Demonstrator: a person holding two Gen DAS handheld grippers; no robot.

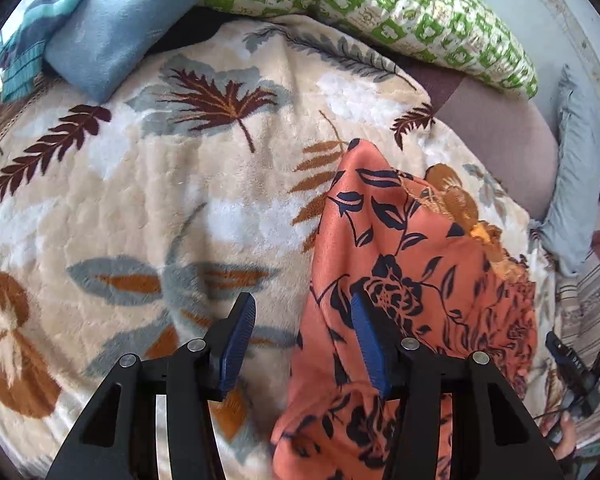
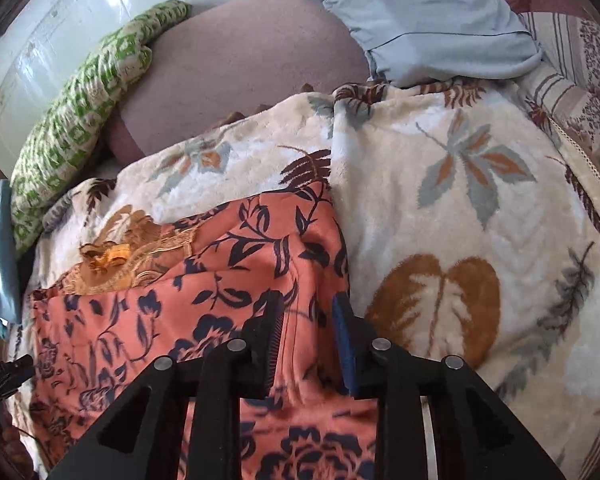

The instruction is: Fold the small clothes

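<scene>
1. Left tongs [image 1: 302, 330] wide open, holding nothing, hovering at the edge of the orange floral garment [image 1: 412, 280] lying on the plush leaf-print blanket [image 1: 180, 200].
2. Right tongs [image 2: 306, 326] part open over the garment's fold ridge; no grip visible.
3. Risk: thin slick fabric slips or bunches; tongs could snag the blanket pile too.
4. Gold embroidered trim [image 2: 120, 260] looks stiffer and may fold unevenly.

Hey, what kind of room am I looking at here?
Most likely a bedroom: a plush leaf-print blanket covers a bed, with a green patterned pillow and a light blue pillow at its edges.
</scene>
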